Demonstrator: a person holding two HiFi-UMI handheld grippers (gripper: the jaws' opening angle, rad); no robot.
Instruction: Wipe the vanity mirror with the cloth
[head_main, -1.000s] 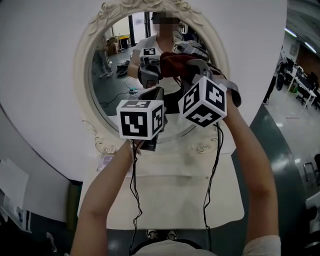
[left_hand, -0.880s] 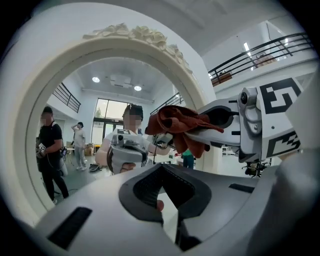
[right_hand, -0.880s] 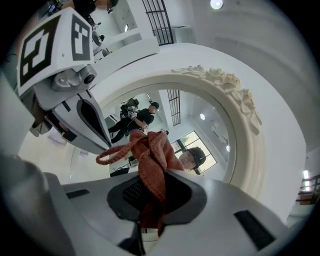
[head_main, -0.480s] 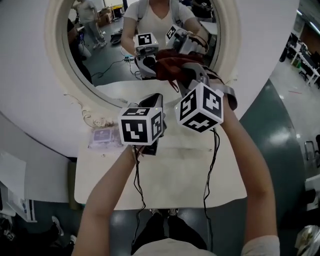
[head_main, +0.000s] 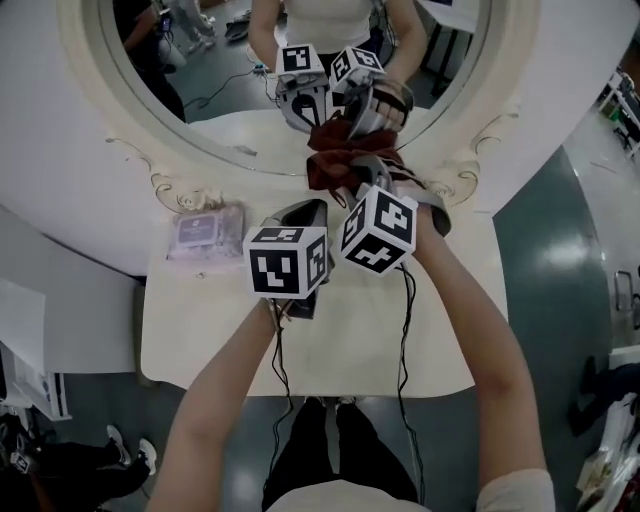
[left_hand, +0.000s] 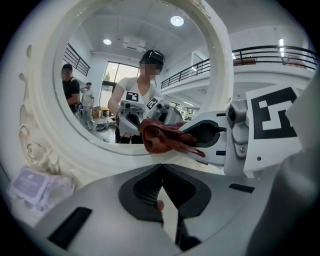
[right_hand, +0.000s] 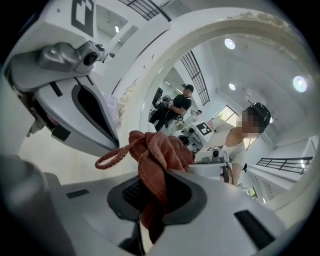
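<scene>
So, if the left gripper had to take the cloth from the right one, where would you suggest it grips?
Probably the bunched wad of the cloth sticking out past the right gripper toward the mirror, coming from the left, where the left gripper sits beside it. The thin loop on that side looks too slight to hold. The left jaws are together, so open them first.

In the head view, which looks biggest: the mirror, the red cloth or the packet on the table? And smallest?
1. mirror, by far, though cropped.
2. cloth and packet look about alike; no ranking.
</scene>
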